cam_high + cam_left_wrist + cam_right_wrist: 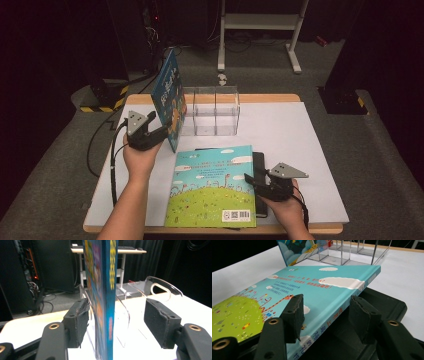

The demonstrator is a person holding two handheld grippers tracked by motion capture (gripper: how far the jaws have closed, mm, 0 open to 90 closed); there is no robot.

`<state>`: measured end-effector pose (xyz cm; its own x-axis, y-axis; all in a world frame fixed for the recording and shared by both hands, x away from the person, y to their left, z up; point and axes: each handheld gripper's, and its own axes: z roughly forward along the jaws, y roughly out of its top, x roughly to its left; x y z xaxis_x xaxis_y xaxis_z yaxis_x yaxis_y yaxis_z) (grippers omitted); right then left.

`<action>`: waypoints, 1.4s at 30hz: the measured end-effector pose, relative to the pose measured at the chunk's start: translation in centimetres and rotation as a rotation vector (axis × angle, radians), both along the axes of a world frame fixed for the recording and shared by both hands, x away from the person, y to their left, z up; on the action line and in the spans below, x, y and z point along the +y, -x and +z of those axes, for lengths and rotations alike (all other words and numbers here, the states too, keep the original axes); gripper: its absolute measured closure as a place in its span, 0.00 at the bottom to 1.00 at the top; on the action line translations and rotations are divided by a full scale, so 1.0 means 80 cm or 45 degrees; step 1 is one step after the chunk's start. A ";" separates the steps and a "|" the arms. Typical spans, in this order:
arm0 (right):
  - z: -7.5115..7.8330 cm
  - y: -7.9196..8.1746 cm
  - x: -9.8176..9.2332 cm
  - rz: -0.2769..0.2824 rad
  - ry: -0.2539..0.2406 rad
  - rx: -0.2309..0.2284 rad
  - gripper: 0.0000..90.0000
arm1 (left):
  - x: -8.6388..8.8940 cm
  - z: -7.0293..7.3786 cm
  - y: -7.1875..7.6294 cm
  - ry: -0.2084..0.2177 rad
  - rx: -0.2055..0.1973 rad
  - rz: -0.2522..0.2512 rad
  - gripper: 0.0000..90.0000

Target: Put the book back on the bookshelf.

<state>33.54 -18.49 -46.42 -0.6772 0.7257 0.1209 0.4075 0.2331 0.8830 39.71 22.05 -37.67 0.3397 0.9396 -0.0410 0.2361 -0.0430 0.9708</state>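
Upright book stands on its lower edge at the table's far-left part, at the left end of the clear divider rack, leaning slightly away from the rack toward the left edge; whether it sits in the first slot or just outside it cannot be told. Left gripper sits at the book's near edge; in the left gripper view the spine runs vertical between the two pads, with a gap on each side; gripper stands wide, pads off the covers, holding nothing; book appears to rest on its own.

Second book lies flat, cover up, near the table's front edge, atop a black tray; long axis runs from front edge toward far edge; spine faces right. Right gripper is at that spine side; half-open, one pad above the cover, the other beside the spine, no clear pinch.

Judgement: right gripper is nearer the flat book; next grasp depends on closing across the spine edge, perpendicular to the long axis.
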 end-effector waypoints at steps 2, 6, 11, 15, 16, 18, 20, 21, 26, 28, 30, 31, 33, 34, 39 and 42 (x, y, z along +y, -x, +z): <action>0.000 0.000 0.000 0.001 0.002 -0.002 0.51 | 0.003 -0.007 0.005 0.012 0.021 -0.015 0.41; 0.000 0.000 0.000 0.002 0.002 -0.002 0.51 | 0.006 -0.024 0.011 0.024 0.105 -0.059 0.39; 0.000 0.000 0.000 0.003 0.003 -0.002 0.51 | 0.006 -0.043 0.023 0.009 0.160 -0.091 0.38; -0.001 0.000 0.000 0.004 0.005 -0.003 0.51 | 0.003 -0.060 0.035 -0.001 0.212 -0.132 0.38; -0.001 0.000 0.001 0.004 0.006 -0.003 0.51 | 0.003 -0.065 0.039 0.000 0.224 -0.137 0.38; -0.001 0.000 0.001 0.003 0.005 -0.003 0.51 | 0.003 -0.075 0.045 0.019 0.258 -0.149 0.38; -0.001 0.000 0.001 0.002 0.005 -0.004 0.51 | 0.001 -0.085 0.051 0.027 0.283 -0.161 0.38; -0.001 0.000 0.000 0.003 0.005 -0.003 0.51 | 0.001 -0.090 0.054 0.035 0.292 -0.166 0.39; -0.002 0.000 0.000 0.001 0.006 -0.005 0.51 | -0.002 -0.110 0.067 0.057 0.348 -0.194 0.38; -0.002 0.000 0.000 0.004 0.004 -0.005 0.51 | -0.005 -0.118 0.073 0.053 0.365 -0.199 0.38; -0.003 -0.001 -0.001 0.006 0.001 -0.001 0.51 | -0.006 -0.125 0.077 0.064 0.383 -0.203 0.38; -0.003 -0.001 -0.001 0.005 0.000 0.000 0.51 | -0.008 -0.129 0.079 0.061 0.397 -0.204 0.37; -0.003 -0.001 -0.001 0.006 -0.002 0.004 0.51 | -0.010 -0.137 0.083 0.045 0.435 -0.206 0.37; -0.003 -0.001 -0.001 0.006 -0.001 0.004 0.51 | -0.010 -0.141 0.085 0.056 0.451 -0.213 0.37; -0.006 -0.002 -0.002 0.007 -0.002 0.011 0.51 | -0.011 -0.152 0.096 0.107 0.475 -0.251 0.35; -0.008 -0.003 -0.001 0.007 -0.005 0.019 0.51 | -0.010 -0.155 0.099 0.122 0.482 -0.259 0.34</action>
<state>33.78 -18.59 -47.03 -0.6795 0.7214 0.1339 0.4195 0.2323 0.8775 31.83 21.23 -50.09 0.4619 0.8408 -0.2823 0.5720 -0.0392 0.8193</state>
